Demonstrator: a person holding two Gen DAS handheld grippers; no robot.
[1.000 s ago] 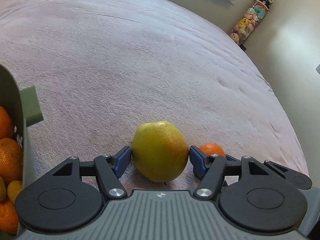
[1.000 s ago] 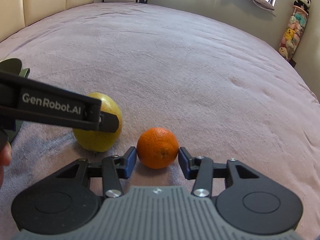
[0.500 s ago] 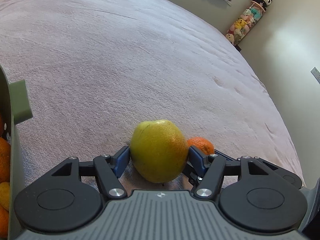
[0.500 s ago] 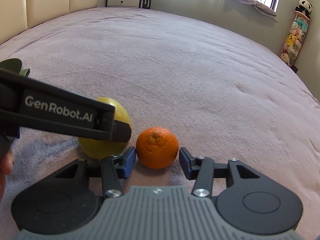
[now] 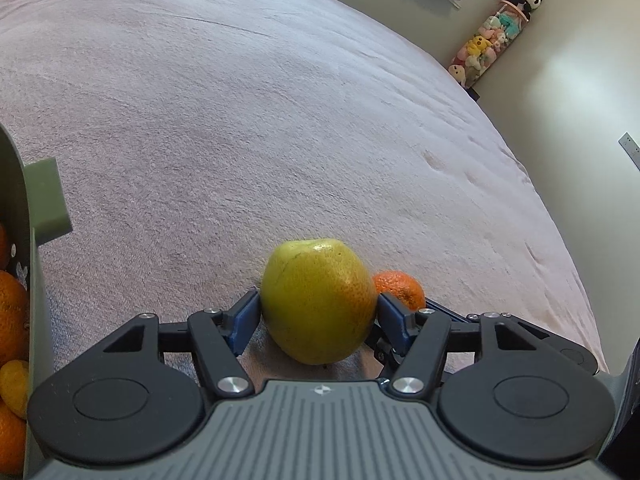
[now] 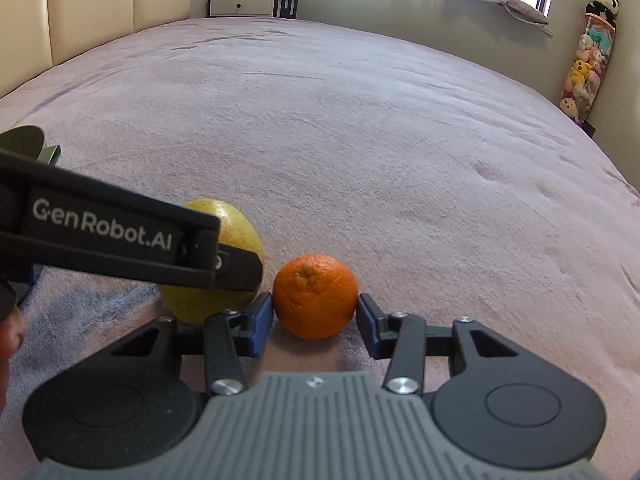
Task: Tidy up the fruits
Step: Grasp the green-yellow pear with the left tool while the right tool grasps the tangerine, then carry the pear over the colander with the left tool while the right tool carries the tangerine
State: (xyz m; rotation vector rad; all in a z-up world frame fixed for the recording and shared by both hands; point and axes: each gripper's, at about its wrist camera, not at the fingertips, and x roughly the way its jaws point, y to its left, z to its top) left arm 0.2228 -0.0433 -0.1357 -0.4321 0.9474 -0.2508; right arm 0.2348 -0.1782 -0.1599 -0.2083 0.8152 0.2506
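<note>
A yellow-green citrus fruit [image 5: 318, 300] sits between the blue pads of my left gripper [image 5: 318, 314], which is shut on it; it is low over the pink bedspread. It also shows in the right wrist view [image 6: 232, 220], partly hidden by the left gripper's black finger [image 6: 120, 236]. An orange [image 6: 316, 294] rests on the bedspread between the pads of my right gripper [image 6: 316, 316]; the left pad touches it, the right pad is just apart. The orange also shows in the left wrist view [image 5: 400, 286], behind the yellow fruit.
A green basket [image 5: 24, 216] holding several oranges [image 5: 12, 312] stands at the left edge; its rim also shows in the right wrist view [image 6: 28, 142]. The pink bedspread [image 6: 360, 120] stretches far ahead. A column of plush toys [image 6: 592, 52] stands in the far right corner.
My left gripper closed onto the yellow-green fruit and lifted it slightly. My right gripper stayed around the orange, narrowing a little.
</note>
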